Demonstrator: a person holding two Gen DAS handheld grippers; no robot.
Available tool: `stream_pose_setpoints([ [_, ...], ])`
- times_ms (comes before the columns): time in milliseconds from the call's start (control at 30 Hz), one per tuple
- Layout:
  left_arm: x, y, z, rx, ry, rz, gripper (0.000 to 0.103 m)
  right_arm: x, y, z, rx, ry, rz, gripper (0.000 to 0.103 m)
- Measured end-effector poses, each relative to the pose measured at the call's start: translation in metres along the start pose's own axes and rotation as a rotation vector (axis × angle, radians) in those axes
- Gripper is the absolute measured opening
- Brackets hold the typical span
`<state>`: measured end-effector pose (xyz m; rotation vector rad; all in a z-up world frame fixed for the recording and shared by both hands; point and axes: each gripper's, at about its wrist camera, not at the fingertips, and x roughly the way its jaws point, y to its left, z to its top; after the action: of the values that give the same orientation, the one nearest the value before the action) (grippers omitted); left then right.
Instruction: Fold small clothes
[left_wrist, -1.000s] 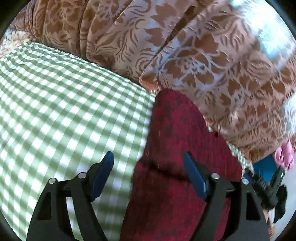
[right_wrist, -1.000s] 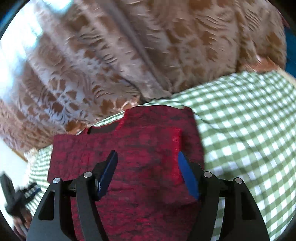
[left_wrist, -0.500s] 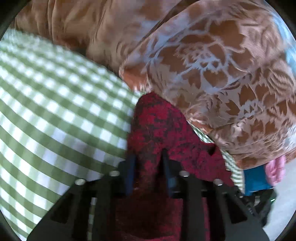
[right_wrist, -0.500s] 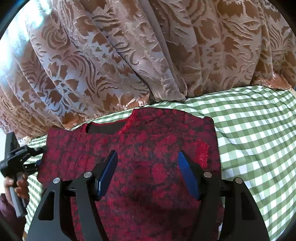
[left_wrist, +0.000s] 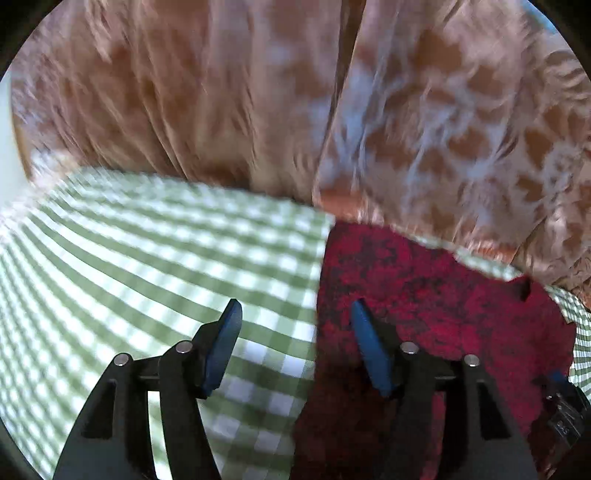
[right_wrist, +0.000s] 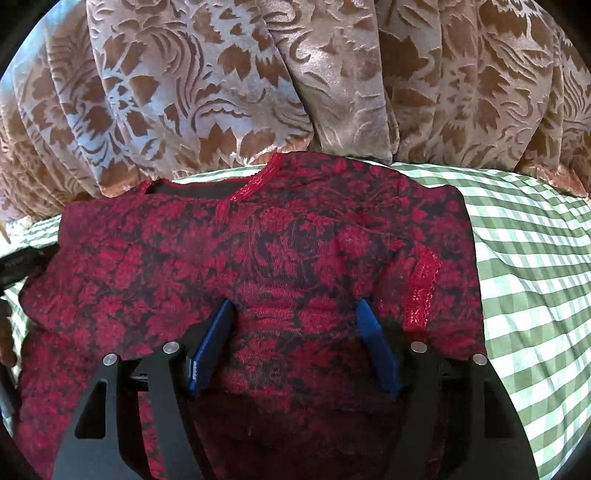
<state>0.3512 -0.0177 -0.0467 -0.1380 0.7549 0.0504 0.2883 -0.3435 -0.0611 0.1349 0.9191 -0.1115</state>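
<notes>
A red and black floral top (right_wrist: 295, 236) lies flat on a green checked sheet (right_wrist: 535, 258), neckline toward the curtain. Its right sleeve with lace trim (right_wrist: 421, 291) is folded in over the body. My right gripper (right_wrist: 295, 305) hovers low over the middle of the top, jaws easing wider, pads apart from the cloth. In the blurred left wrist view, my left gripper (left_wrist: 295, 308) straddles the top's (left_wrist: 424, 295) left edge. Its jaws are opening, one finger over the sheet (left_wrist: 147, 258) and one over the cloth, with nothing pinched between them.
A brown patterned curtain (right_wrist: 295, 74) hangs along the far edge of the sheet and touches the top's neckline. The same curtain (left_wrist: 221, 92) fills the upper left wrist view. Part of the other gripper (right_wrist: 14, 262) shows at the top's left side.
The left gripper was shut on the top's left edge half a second ago and has let go, jaws now apart, and its view swung. The right gripper sank closer to the cloth.
</notes>
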Motion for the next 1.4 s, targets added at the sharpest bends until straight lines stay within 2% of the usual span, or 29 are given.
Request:
stream_pose_setpoints([
  [33,-0.015,-0.005,-0.006,0.030,-0.032,-0.053,0.058,0.000,0.000,-0.001,0.000,-0.003,-0.002,0.069],
  [100,-0.025,-0.016,-0.017,0.105,-0.025,-0.100,0.057,-0.002,0.000,-0.001,0.002,-0.010,-0.001,0.069],
  [167,-0.012,-0.029,-0.034,0.167,0.057,-0.105,0.053,-0.002,-0.001,0.000,0.004,-0.011,0.002,0.069],
  [200,0.005,-0.035,-0.045,0.205,0.113,-0.057,0.054,-0.002,-0.001,0.000,0.004,-0.012,0.001,0.069],
  [233,0.013,-0.035,-0.050,0.203,0.121,-0.046,0.058,-0.002,0.000,0.000,0.002,-0.013,0.000,0.069],
  [333,0.014,-0.021,-0.039,0.084,0.159,-0.085,0.060,-0.001,0.002,0.000,-0.007,-0.013,-0.008,0.069],
  [433,-0.002,-0.009,-0.038,0.050,0.146,-0.078,0.060,-0.003,0.003,0.001,-0.012,-0.013,-0.008,0.071],
  [500,-0.023,-0.001,-0.045,0.062,0.112,-0.077,0.059,-0.009,0.004,0.002,-0.020,-0.008,0.003,0.083],
  [533,-0.033,0.003,-0.049,0.063,0.095,-0.076,0.060,-0.014,0.006,0.002,-0.027,-0.003,0.014,0.097],
  [567,-0.044,0.008,-0.054,0.063,0.085,-0.086,0.060,-0.019,0.008,0.000,-0.033,0.000,0.017,0.100],
  [733,-0.082,0.018,-0.080,0.082,0.056,-0.089,0.063,-0.055,0.006,-0.021,-0.015,-0.008,0.042,0.100],
  [867,-0.108,0.029,-0.100,0.091,0.042,-0.089,0.063,-0.070,-0.004,-0.042,0.032,0.049,0.064,0.100],
  [1100,-0.134,0.037,-0.129,0.113,0.031,-0.086,0.064,-0.096,-0.021,-0.086,0.081,0.129,0.054,0.100],
  [1400,-0.155,0.053,-0.159,0.129,0.041,-0.079,0.066,-0.132,-0.019,-0.128,0.022,0.121,0.064,0.100],
])
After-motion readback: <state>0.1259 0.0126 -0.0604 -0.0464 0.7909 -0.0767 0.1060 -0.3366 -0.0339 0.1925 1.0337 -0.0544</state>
